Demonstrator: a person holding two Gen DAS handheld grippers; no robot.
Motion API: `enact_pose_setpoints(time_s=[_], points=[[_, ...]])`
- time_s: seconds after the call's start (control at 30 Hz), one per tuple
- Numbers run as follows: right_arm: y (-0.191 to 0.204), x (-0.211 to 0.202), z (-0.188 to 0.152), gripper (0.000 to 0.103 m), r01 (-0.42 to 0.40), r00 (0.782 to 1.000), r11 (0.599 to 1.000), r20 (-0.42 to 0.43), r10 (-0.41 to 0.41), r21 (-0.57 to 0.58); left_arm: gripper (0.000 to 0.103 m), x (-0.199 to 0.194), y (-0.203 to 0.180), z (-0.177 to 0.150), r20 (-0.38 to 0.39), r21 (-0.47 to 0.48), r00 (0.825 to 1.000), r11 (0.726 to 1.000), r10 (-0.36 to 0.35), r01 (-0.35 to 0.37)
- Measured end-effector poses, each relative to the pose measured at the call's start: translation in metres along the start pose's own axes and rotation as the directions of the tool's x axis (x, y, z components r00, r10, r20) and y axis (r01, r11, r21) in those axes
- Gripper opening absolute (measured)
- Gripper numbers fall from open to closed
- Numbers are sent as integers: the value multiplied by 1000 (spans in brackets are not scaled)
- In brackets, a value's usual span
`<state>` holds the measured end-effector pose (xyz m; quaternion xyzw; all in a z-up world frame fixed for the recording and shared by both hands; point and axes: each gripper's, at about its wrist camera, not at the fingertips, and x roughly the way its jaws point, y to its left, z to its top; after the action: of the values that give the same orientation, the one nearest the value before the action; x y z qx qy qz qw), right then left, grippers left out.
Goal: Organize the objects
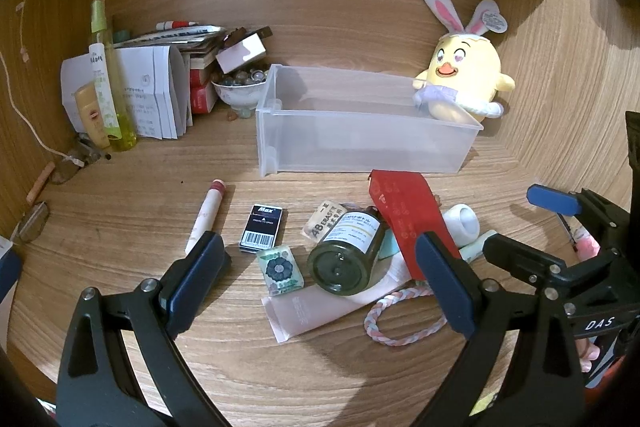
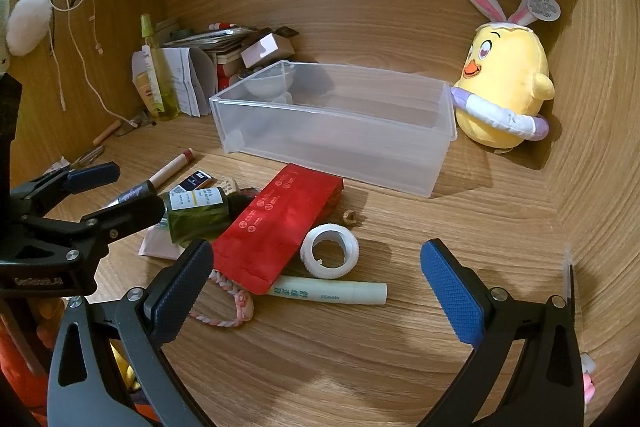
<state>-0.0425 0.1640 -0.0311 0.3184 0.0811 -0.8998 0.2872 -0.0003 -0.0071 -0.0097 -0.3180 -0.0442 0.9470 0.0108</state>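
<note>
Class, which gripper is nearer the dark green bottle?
Left. The left gripper has the bottle lying between its open fingers; the right gripper is open further right, by the tape roll.

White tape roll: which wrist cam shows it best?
Right wrist. The white tape roll lies there in full, hole and ribbed rim clear, beside the red pouch. In the left wrist view the roll is partly hidden behind the pouch and the left gripper's finger.
</note>
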Motion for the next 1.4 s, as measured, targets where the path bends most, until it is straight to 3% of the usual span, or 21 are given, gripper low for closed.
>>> enact_pose_setpoints(time_s=[0.23,0.27,0.33,0.47,0.7,0.8,0.97,1.4], points=[[-6,0,1,103,2,1000,1000,5,-2,15,97,-2,22,0,6,-57,1000,998,5,-5],[-9,1,1,103,8,1000,1000,9,-8,20,97,-2,26,0,5,-89,999,995,49,-48],[-13,1,1,103,18,1000,999,13,-19,31,97,-2,34,-1,4,-99,998,993,66,-65],[-22,5,1,102,36,999,998,13,-36,51,82,1,48,0,-17,-103,995,989,103,-104],[-34,18,0,87,11,999,997,-40,-8,71,73,22,78,9,-98,-124,988,984,119,-131],[-36,20,0,86,-11,999,997,-50,15,82,69,34,86,16,-138,-124,985,985,106,-123],[-31,23,2,85,9,997,999,-74,-6,38,53,55,95,25,-226,-96,971,990,83,-107],[-27,44,4,85,-23,986,1000,-163,25,13,36,97,104,34,-362,-81,932,994,33,-67]])
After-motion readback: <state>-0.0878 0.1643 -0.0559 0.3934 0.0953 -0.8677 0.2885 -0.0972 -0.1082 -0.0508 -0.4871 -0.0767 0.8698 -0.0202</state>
